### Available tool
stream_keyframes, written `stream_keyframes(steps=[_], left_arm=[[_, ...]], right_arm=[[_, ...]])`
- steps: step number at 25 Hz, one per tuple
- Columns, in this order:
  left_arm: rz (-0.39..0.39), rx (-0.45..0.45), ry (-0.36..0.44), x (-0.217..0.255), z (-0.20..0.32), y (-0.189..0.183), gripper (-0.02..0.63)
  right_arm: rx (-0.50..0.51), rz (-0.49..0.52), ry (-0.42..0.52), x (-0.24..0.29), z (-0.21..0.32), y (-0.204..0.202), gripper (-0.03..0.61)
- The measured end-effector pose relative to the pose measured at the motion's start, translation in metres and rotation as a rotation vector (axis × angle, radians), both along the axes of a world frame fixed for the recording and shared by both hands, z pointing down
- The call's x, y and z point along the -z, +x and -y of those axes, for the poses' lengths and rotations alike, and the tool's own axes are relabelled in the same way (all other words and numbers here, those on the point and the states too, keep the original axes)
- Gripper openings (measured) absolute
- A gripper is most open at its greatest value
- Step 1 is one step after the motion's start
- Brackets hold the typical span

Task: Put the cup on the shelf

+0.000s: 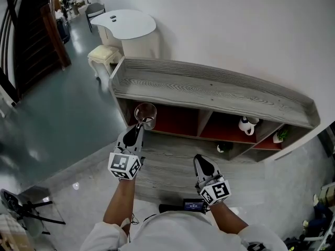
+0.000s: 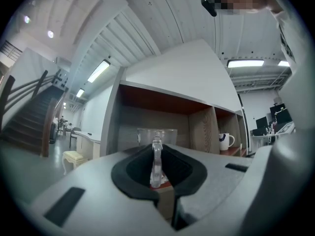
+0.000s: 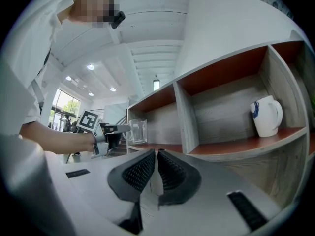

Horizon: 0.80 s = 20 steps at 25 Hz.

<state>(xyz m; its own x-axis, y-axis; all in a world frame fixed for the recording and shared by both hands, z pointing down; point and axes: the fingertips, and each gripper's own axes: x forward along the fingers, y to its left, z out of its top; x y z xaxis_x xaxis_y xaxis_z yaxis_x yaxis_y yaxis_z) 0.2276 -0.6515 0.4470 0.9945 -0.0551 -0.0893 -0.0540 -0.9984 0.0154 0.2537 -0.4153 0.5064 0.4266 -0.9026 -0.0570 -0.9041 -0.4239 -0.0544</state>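
Observation:
A clear glass cup (image 1: 145, 115) stands upright at the mouth of the leftmost compartment of the grey wooden shelf (image 1: 209, 90), which has red boards inside. My left gripper (image 1: 139, 127) is shut on the cup's handle (image 2: 156, 162), and the glass body (image 2: 156, 135) shows just beyond the jaws. In the right gripper view the cup (image 3: 138, 131) sits level with the red board; whether it rests on it I cannot tell. My right gripper (image 1: 201, 163) hangs lower and to the right, shut (image 3: 156, 159) with nothing in it.
A white jug-like vessel (image 1: 246, 125) stands in the right compartment, a small plant (image 1: 281, 135) further right, and a dark object (image 1: 225, 147) lies below. A white round table (image 1: 131, 24) and cream stool (image 1: 103, 54) stand left of the shelf. A tripod (image 1: 23, 207) lies at the lower left.

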Motion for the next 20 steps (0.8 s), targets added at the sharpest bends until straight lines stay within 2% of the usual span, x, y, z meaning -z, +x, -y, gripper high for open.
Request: stream_keyframes(steps=[20], left_arm=[[0.016, 0.041, 0.018, -0.012, 0.013, 0.040, 0.041]], right_arm=[[-0.002, 0.001, -0.023, -0.007, 0.001, 0.021, 0.044]])
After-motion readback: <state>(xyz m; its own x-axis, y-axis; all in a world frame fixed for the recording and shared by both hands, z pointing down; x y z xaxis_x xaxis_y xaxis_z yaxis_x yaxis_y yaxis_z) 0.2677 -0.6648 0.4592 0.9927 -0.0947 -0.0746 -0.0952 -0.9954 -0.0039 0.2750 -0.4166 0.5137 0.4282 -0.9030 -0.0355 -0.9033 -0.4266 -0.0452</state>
